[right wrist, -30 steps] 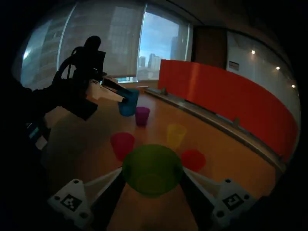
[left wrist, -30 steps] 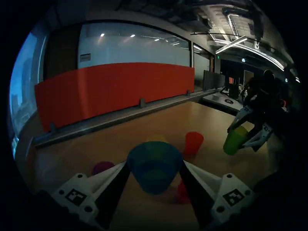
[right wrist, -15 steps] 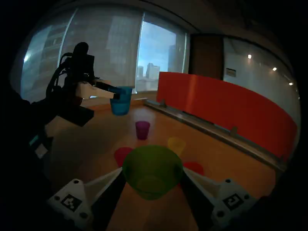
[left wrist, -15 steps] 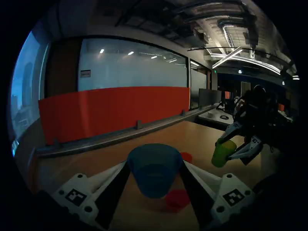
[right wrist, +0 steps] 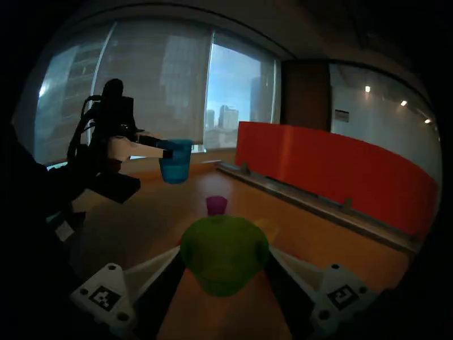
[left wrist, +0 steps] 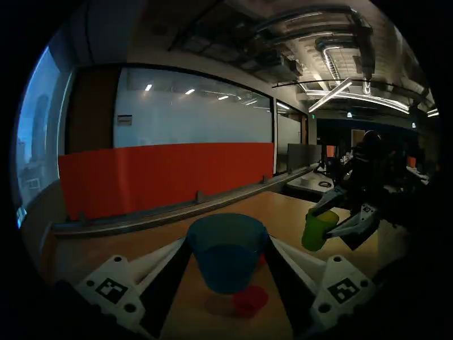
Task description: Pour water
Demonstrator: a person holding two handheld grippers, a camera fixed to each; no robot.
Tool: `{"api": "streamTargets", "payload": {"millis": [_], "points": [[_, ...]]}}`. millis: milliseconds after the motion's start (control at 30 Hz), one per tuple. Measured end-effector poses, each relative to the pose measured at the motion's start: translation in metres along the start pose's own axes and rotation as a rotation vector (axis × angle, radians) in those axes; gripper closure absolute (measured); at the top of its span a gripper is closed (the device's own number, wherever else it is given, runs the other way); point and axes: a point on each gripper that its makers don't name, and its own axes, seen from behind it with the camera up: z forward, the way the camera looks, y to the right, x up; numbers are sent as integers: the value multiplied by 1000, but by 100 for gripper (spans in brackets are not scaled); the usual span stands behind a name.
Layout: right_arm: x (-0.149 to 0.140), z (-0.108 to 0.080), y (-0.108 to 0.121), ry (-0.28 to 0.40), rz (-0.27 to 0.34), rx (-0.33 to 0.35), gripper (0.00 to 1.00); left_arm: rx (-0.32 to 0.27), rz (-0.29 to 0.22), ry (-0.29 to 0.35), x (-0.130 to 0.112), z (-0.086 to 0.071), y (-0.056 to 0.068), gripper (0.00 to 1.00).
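Jaws of the left gripper are clenched on a blue cup, one finger pressing each side of it just under the rim, and the cup hangs upright in the air above the worktop. Its lower part looks darker than the band near the rim; whether that is water I cannot tell. Jaws of the right gripper grasp a green cup in the same way, a finger on each flank, and it too is lifted clear of the worktop. In the left gripper view the green cup shows off to the right, close to upright with its mouth on top, well apart from the blue cup. In the right gripper view the blue cup sits up at the left, held in front of a window. On the worktop below stand a red cup, low and just in front of the blue one, a purple cup farther out, and a yellow cup half hidden behind the green cup. An orange-red partition runs along the far edge of the worktop.
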Motion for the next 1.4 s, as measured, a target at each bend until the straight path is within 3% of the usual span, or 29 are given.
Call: {"api": "streamTargets", "payload": {"millis": [600, 1400], "points": [[30, 4, -6, 119, -1, -3, 8, -19, 8, 16, 8, -4, 12, 13], [39, 5, -6, 134, -4, 9, 9, -11, 73, 21, 12, -3, 12, 14]]}}
